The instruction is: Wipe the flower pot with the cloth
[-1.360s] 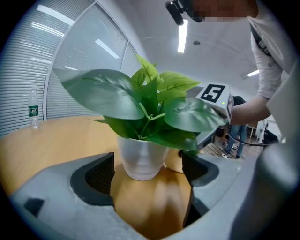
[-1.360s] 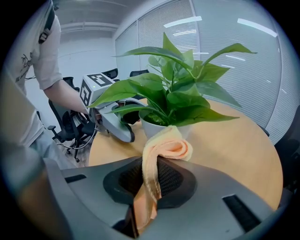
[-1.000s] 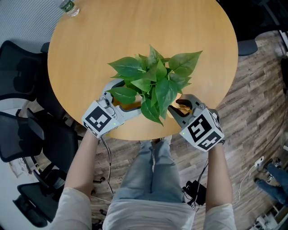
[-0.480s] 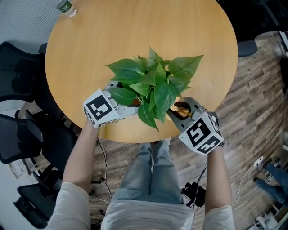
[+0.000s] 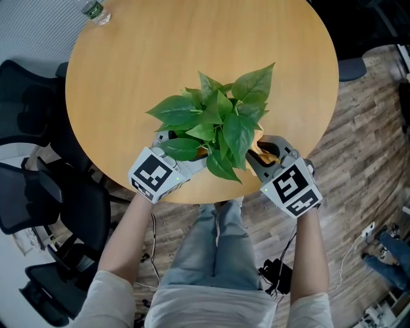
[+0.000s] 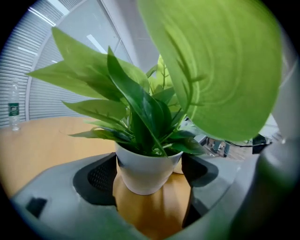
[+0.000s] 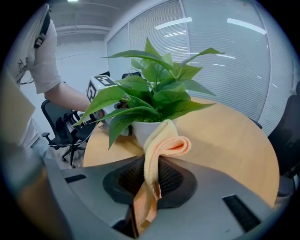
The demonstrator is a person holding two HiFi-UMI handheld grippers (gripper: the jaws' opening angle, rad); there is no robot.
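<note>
Meanwhile, since half a second before, your left claw had swung round: its marker cube sat lower and nearer the tabletop's front edge than it had. The plant had turned with it, so that its largest leaf pointed more steeply away from you. Your right claw had barely shifted, a touch to the right.

You had the left claw closed onto the flower pot, one pad against each side of its white wall just under the rim. The pot stood upright on the tabletop, close to the edge nearest you. From the head view the leaves covered it almost wholly.

Your right claw was clamped tight on the cloth, a peach-coloured piece whose folded loop stood up out of the jaws. In the right gripper view that loop rose just in front of the flower pot; you could not tell from there whether it touched the wall. From above, the cloth showed at the plant's right side.

The pot held the broad-leaved green plant; the leaves hid whatever filled it.

A bottle stood at the tabletop's far left edge, well apart from both claws.
</note>
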